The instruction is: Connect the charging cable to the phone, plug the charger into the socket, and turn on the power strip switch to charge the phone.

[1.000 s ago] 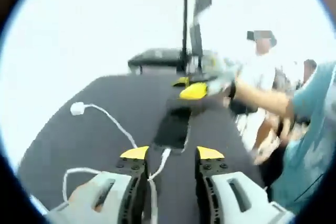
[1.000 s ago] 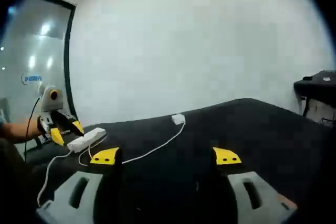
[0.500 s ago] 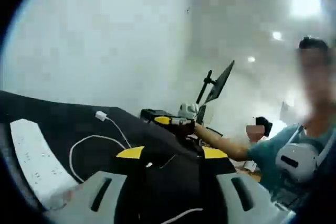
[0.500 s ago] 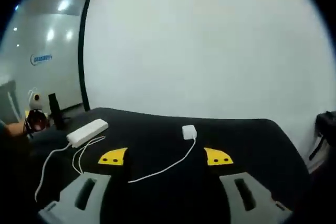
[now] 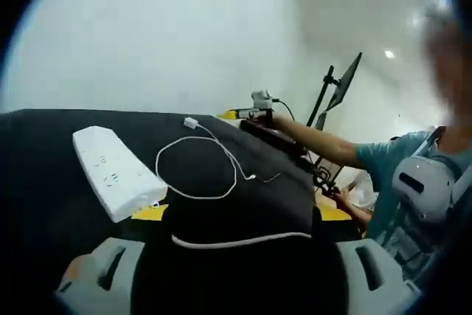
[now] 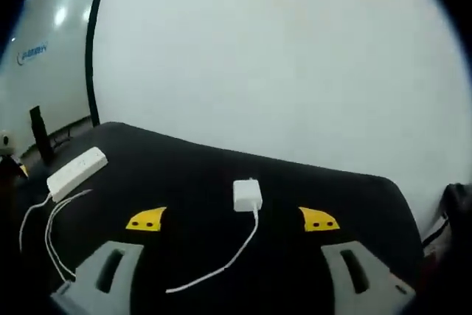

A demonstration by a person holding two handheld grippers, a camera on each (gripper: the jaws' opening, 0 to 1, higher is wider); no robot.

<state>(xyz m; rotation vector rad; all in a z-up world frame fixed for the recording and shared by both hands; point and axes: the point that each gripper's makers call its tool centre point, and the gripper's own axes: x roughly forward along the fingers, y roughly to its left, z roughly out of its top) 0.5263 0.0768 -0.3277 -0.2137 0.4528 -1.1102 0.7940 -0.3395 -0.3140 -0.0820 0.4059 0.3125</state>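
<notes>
Right hand-held gripper [image 6: 232, 220] is hanging wide open w/ nothing held, lined up on the small white cube charger [image 6: 247, 195] lying on the black worktop [image 6: 332, 197]. Left hand-held gripper [image 5: 243, 213] is also gaping, empty, facing the white oblong power strip [image 5: 114, 171] (socket side up). Step, I'd judge: reaching for the charger; next calls for closing on it & carrying it to the strip.

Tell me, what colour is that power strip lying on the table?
White. The power strip shows best in the left gripper view.
</notes>
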